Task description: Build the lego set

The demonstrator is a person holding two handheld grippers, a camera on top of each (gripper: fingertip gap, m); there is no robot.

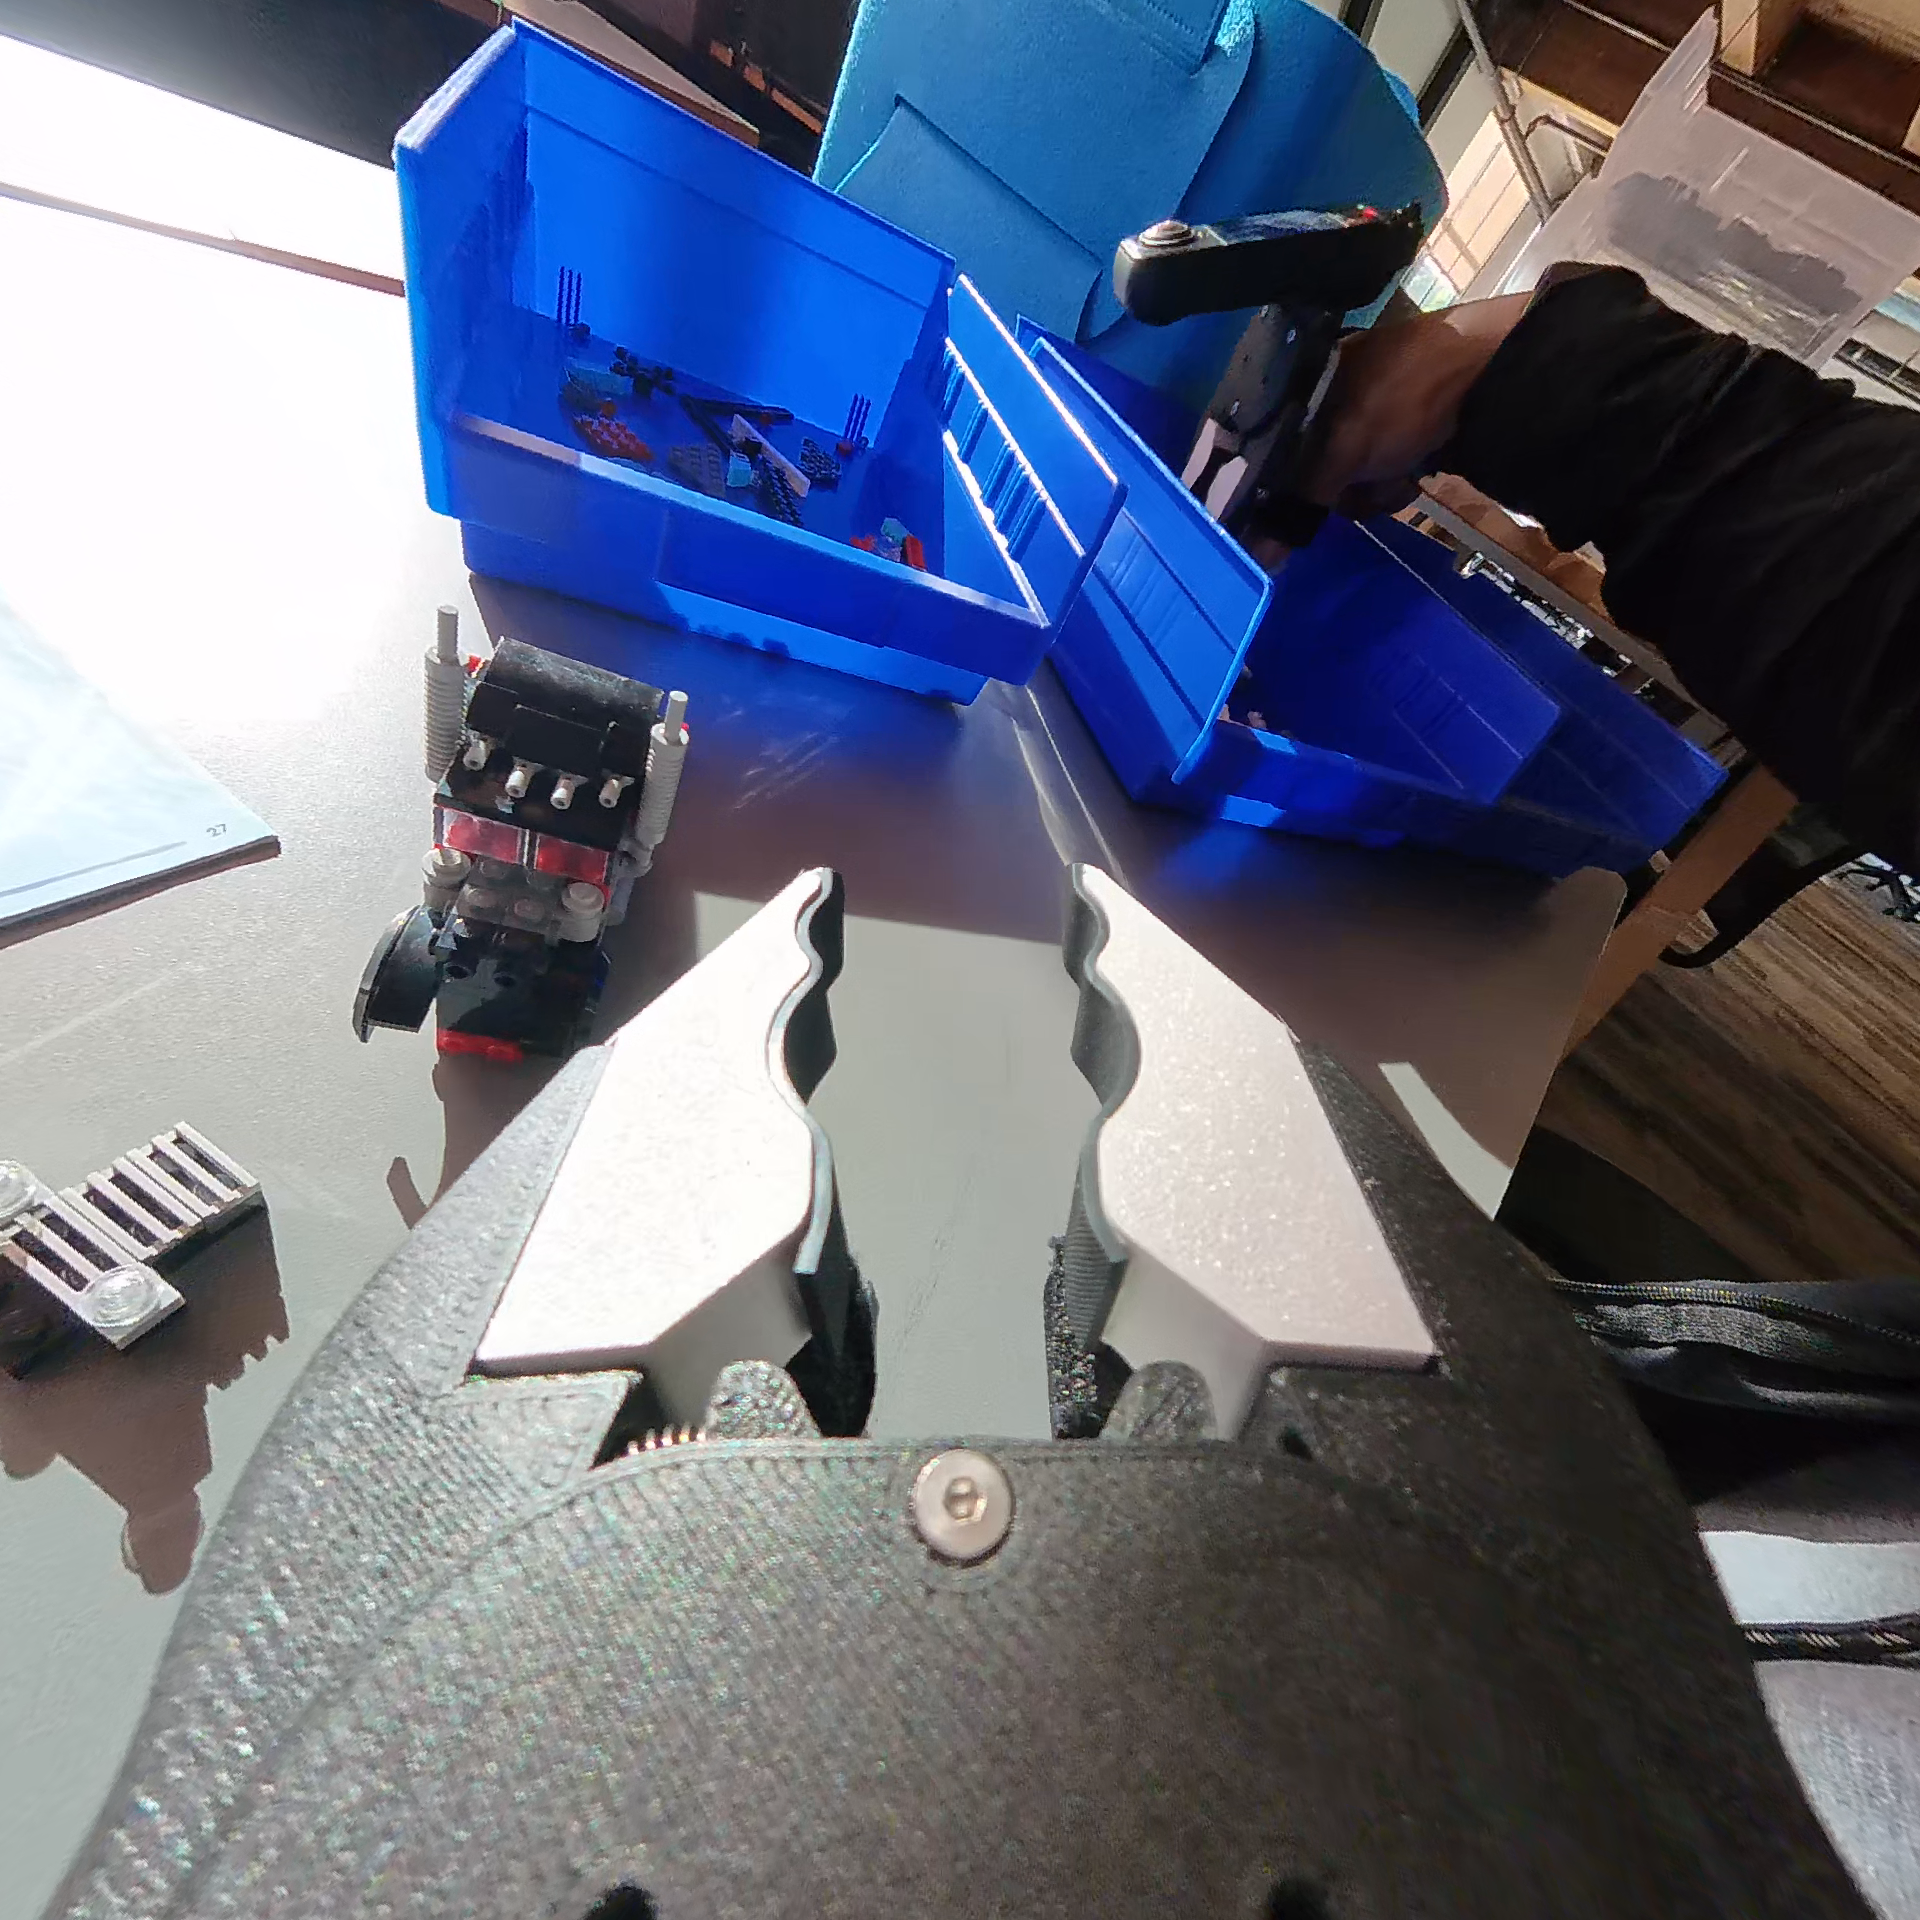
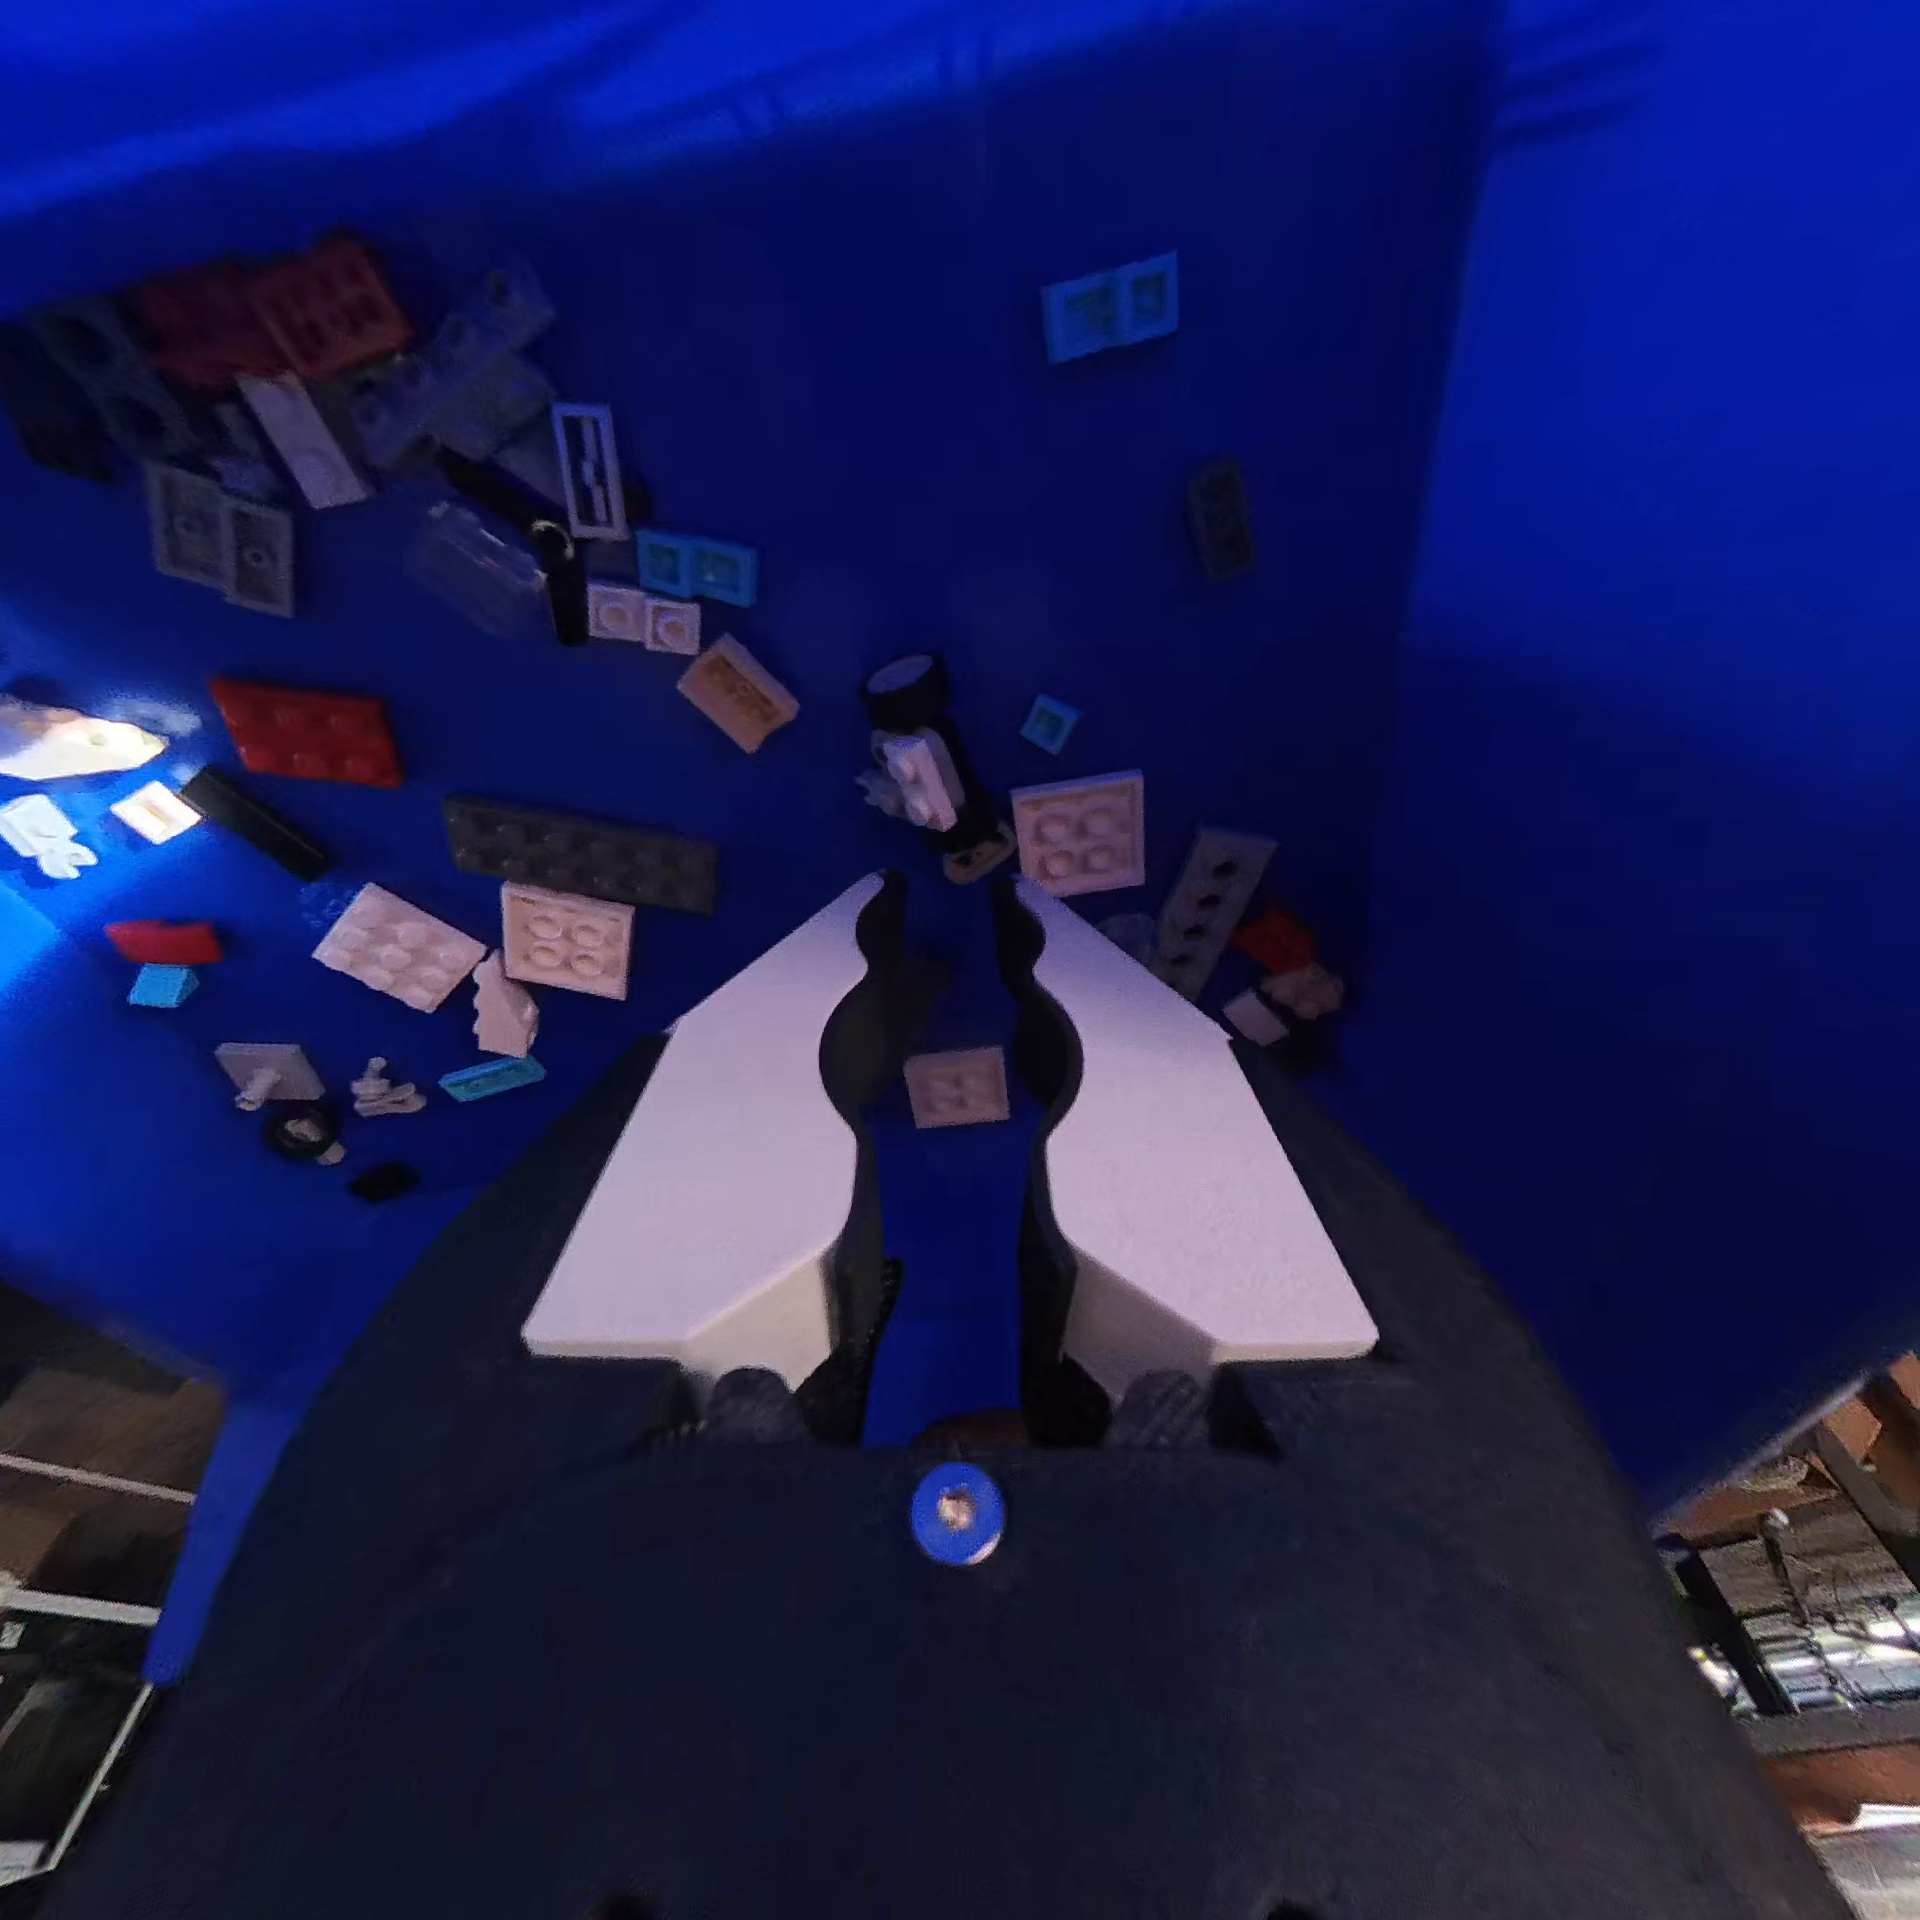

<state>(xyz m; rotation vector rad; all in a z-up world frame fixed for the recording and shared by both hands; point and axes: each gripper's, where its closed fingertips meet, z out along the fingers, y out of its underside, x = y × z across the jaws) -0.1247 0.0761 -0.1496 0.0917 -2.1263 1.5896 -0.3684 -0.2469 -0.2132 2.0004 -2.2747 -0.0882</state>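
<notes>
Right wrist view is dim & blurred: right gripper [image 2: 948, 881] is down inside a blue bin [image 2: 1662, 727], fingers apart w/ a gap, nothing held. Loose lego pieces on the bin floor are hard to make out; a small white 2x2 plate [image 2: 956, 1086] lies under the gap, a black & white assembled bit [image 2: 930, 764] just past the tips, a red plate [image 2: 307, 732] & dark gray long plate [image 2: 582, 852] off to the left.

Left wrist view: glare washes out the far table [image 1: 935, 790]; booklet [image 1: 94, 790] is cut off at the edge. Left gripper [image 1: 951, 888] hovers over the table, fingers wide apart, empty. Partly built lego truck cab [image 1: 530, 842] – black, red, gray exhaust stacks – stands near the left finger. Gray grille sub-assembly [image 1: 114, 1236] is cut off at the left edge. Second blue bin [image 1: 665, 343] behind holds more pieces.
</notes>
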